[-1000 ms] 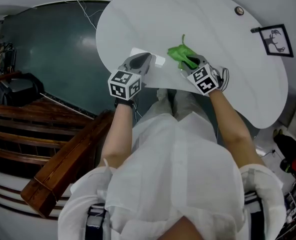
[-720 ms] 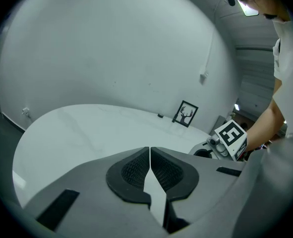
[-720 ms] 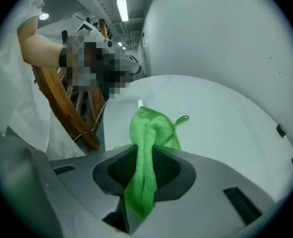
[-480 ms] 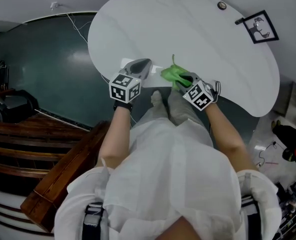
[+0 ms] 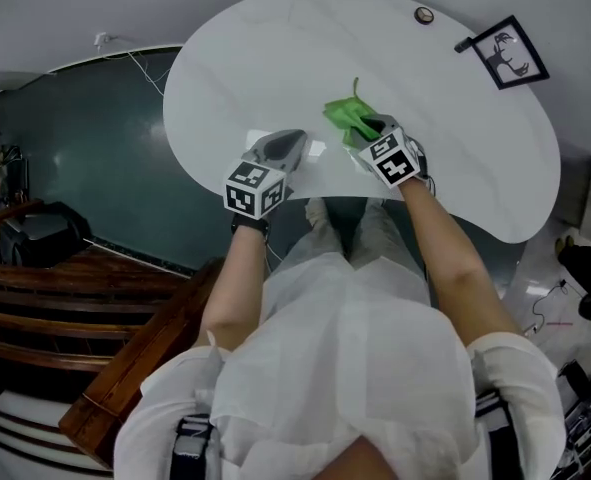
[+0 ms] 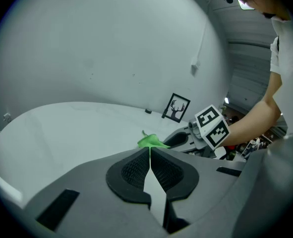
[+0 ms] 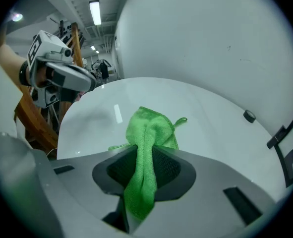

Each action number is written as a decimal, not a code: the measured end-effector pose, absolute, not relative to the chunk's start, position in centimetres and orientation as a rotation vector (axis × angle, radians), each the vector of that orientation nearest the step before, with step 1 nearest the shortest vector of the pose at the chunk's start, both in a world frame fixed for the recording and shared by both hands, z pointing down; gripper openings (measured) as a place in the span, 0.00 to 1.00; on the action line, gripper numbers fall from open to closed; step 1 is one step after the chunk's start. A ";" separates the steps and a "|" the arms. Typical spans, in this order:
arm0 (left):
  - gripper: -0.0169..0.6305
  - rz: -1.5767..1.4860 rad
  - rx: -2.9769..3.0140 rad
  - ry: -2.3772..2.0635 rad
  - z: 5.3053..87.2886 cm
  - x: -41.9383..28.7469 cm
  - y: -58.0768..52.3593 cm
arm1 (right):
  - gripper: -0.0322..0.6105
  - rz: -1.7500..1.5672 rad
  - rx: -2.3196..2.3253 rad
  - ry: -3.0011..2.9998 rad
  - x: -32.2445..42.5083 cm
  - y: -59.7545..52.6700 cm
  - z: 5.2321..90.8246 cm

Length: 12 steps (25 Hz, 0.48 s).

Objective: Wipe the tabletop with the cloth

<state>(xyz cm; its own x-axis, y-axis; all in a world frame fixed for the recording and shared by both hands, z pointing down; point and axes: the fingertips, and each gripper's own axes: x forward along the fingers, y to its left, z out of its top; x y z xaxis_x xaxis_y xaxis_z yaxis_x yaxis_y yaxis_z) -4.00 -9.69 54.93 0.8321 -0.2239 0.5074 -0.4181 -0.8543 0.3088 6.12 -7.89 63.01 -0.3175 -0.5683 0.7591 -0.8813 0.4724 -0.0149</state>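
The right gripper (image 5: 365,128) clamps a bunched fold of the green cloth (image 5: 346,114), its free end lying on the white tabletop (image 5: 265,58) near the front edge, the left gripper (image 5: 287,142) closed and empty nearby; drag during a stroke could tug the cloth loose

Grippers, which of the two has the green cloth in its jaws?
The right gripper: its jaws are clamped on the green cloth over the table. The left gripper is shut with nothing between its jaws.
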 end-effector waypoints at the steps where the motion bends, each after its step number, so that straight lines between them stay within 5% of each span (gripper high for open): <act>1: 0.06 0.651 2.597 -0.491 55.0 -3.3 -10.2 | 0.18 0.576 1.216 -2.018 7.1 -9.1 62.9; 12: 0.06 0.663 2.607 -0.497 55.1 6.9 -12.6 | 0.18 0.781 1.604 -1.890 19.2 -18.1 61.8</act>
